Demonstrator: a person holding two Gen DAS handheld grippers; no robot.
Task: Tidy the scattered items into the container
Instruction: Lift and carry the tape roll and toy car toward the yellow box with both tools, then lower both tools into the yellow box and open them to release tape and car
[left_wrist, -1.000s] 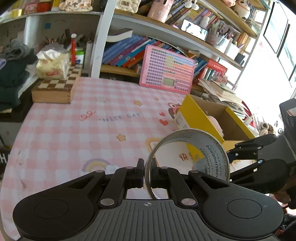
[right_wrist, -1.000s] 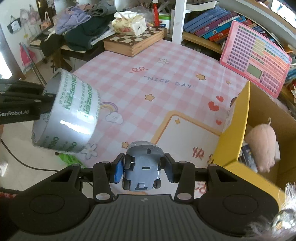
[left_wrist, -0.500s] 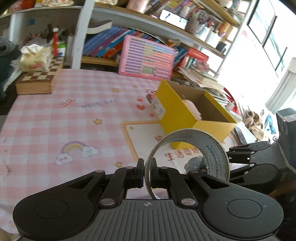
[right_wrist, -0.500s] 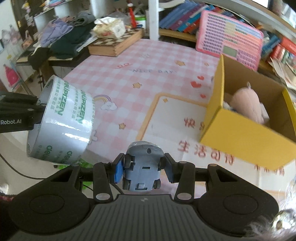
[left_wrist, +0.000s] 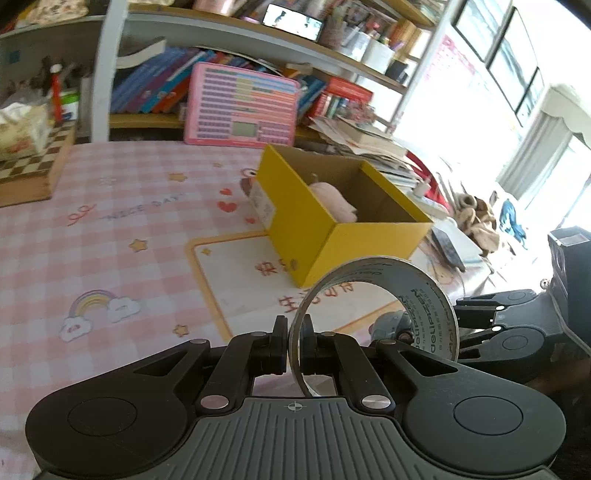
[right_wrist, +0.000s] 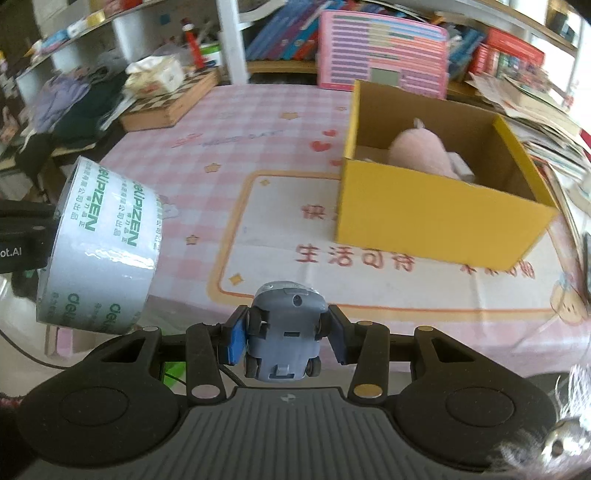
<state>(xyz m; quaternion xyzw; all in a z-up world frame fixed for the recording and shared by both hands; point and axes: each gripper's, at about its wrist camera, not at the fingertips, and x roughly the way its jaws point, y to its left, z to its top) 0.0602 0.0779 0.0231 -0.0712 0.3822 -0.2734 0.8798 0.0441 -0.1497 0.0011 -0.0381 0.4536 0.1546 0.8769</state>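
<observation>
We see the pink checked tabletop (right_wrist: 266, 122) first, much more of it than a second ago, because we have pulled both tools back and up. The yellow box (right_wrist: 436, 218) sat off at the right edge before; now it is right in front of us with its open top showing. A pink plush toy (right_wrist: 421, 151) lies inside it. Our left tool (left_wrist: 292, 343) is clamped on the wall of the tape roll (left_wrist: 424, 306), held in the air near the box. Our right tool (right_wrist: 283, 334) is clamped on the little gray toy car (right_wrist: 284, 332), also in the air. We think both things are ready to drop in.
</observation>
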